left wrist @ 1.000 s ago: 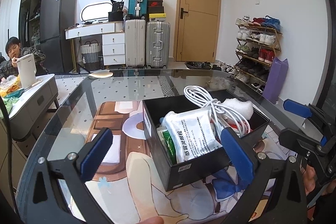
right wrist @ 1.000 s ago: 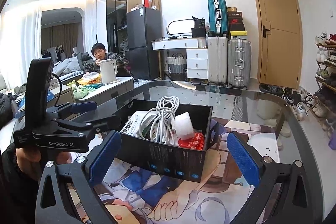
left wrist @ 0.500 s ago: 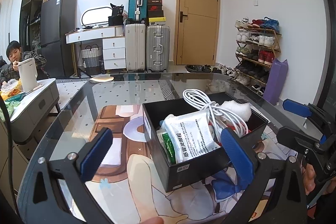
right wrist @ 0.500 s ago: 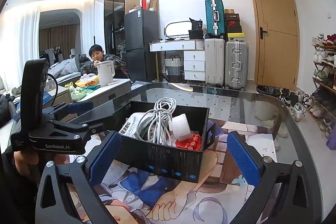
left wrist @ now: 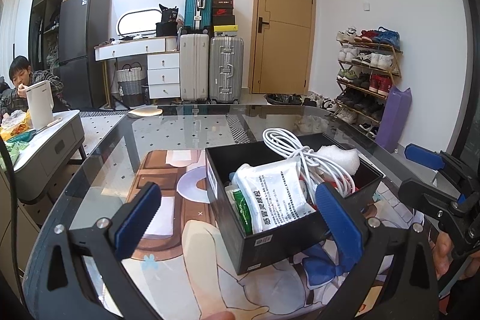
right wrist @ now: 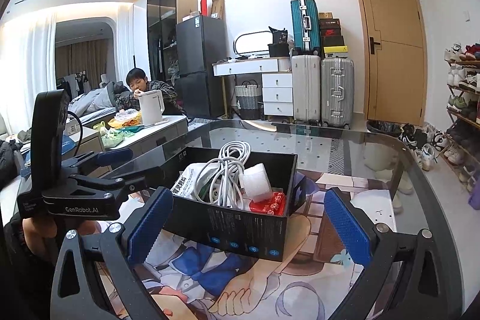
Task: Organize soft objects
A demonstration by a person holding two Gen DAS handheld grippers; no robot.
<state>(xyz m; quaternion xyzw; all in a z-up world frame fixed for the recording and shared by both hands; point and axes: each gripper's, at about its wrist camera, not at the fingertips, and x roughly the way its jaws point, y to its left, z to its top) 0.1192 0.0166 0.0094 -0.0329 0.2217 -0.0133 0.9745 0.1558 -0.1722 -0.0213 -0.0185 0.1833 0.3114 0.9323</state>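
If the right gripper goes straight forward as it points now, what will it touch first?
Most likely the near wall of the black box, which lies between the open fingers of the right gripper. Above that wall come the white cable and the foam block. Depth is uncertain.

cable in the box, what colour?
White. The coiled cable shows best in the right wrist view, lying atop the black box.

Left gripper (left wrist: 237, 218): jaws wide apart, empty, near edge.
Black box (left wrist: 279, 242): on the glass table (left wrist: 186, 128), right of centre.
Contents: white packet (left wrist: 276, 197), white cable (left wrist: 303, 152), foam (left wrist: 342, 159).
Right gripper (left wrist: 435, 167): far right.
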